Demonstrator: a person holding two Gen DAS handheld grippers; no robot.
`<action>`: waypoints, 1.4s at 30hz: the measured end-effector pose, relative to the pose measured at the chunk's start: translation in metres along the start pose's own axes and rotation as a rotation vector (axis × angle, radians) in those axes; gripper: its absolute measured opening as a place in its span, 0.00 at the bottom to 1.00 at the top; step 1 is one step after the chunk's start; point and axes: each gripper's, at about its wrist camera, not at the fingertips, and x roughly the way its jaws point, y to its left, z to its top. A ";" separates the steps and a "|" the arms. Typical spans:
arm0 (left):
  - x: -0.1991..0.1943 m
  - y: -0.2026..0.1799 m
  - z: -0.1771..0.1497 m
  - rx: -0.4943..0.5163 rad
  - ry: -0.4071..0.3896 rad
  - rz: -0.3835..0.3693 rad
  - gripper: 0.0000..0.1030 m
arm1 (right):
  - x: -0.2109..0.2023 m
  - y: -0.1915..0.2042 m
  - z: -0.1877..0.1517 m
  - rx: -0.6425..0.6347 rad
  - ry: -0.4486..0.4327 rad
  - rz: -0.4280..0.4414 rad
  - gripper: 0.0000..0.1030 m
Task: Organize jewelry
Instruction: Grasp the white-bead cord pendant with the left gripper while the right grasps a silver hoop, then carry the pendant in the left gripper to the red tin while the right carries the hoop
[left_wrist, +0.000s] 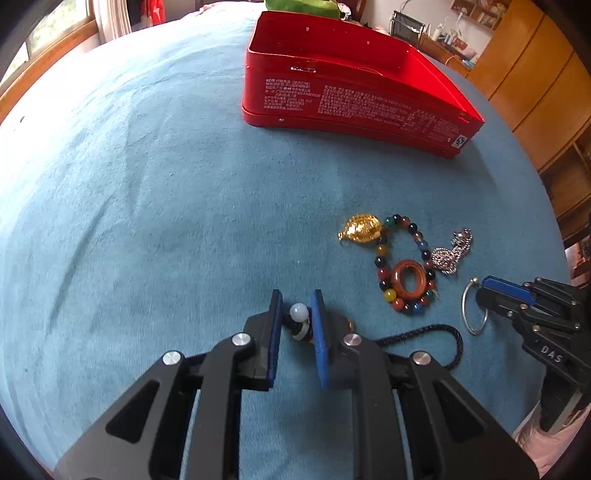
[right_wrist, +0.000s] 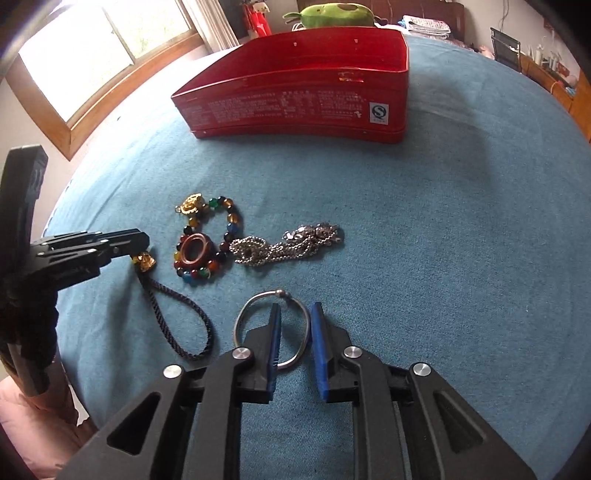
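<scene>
Between my right gripper's (right_wrist: 295, 314) slightly parted, unclenched jaws lies the silver ring (right_wrist: 272, 328); left gripper (left_wrist: 297, 306) clasps the beaded charm (left_wrist: 299, 319).

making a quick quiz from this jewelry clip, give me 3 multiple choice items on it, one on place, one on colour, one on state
1. Where is the silver chain lying?
A. inside the tin
B. on the blue cloth beside the beaded bracelet
C. on the tin's rim

2. What colour is the tin?
A. red
B. green
C. white

3. What sits between the left gripper fingers?
A. nothing
B. the metal ring
C. a charm on a dark cord

Answers:
1 B, it lies on the blue cloth touching the beaded bracelet.
2 A, its walls are red.
3 C, the charm is between the pads; the metal ring is at the right gripper.
</scene>
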 end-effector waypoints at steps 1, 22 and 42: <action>0.001 0.001 -0.001 0.004 -0.003 0.010 0.15 | 0.000 0.001 -0.002 -0.010 0.001 -0.010 0.17; -0.019 -0.001 0.007 0.014 -0.134 0.020 0.11 | -0.034 0.003 -0.005 -0.015 -0.114 -0.037 0.02; -0.023 0.009 0.012 0.009 -0.145 -0.014 0.11 | 0.002 0.008 0.014 -0.099 -0.025 -0.063 0.11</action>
